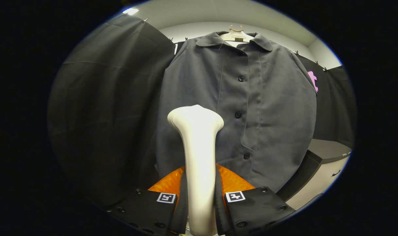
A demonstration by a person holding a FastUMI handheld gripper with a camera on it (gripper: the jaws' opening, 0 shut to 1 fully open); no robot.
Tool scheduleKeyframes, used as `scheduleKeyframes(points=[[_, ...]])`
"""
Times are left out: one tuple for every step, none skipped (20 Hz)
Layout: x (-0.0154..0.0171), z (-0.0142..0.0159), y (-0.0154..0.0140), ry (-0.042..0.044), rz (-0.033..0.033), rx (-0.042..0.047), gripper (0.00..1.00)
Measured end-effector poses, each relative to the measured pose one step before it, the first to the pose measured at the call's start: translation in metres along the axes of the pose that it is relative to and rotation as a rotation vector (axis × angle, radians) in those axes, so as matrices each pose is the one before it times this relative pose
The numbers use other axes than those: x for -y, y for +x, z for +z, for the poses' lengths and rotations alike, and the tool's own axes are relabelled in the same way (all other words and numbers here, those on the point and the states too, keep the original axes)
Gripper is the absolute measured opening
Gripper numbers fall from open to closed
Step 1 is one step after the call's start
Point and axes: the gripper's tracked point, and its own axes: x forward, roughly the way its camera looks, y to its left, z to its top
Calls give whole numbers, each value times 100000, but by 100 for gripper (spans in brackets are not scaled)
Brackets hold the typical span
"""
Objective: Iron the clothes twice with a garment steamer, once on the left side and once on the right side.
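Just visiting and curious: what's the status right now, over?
Gripper shut on steamer, both fingers pressing its handle. Steamer head up against grey shirt on hanger, left of the button line. Nothing between head and shirt.

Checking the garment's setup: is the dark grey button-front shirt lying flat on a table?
No, the dark grey button-front shirt hangs on a pale hanger, beyond the gripper shut on the white steamer.

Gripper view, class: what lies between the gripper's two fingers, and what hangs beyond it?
The white garment steamer stands clamped between both fingers of the gripper. Beyond its head hangs the grey shirt, seen in the gripper view.
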Motion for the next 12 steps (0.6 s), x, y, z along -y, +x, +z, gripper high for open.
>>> scheduleKeyframes(points=[[-149,-764,-40,-335,340,-917,41],[-41,-787,-186,-597,211,-1139,41],[-25,-840,-3,-665,229,-1663,41],[-137,-943,-176,-298,351,-1564,41],[-71,-806,7,17,429,-1481,41],[-92,-827,0,41,276,-1430,41],[-103,-572,-57,239,129,-1020,41],[-240,-402,-9,405,69,-607,41],[-111,-393,27,184,87,-932,41],[-88,-261,119,253,120,-590,41],[-104,-222,-29,371,54,-519,42],[55,-20,-129,244,-100,-142,42]])
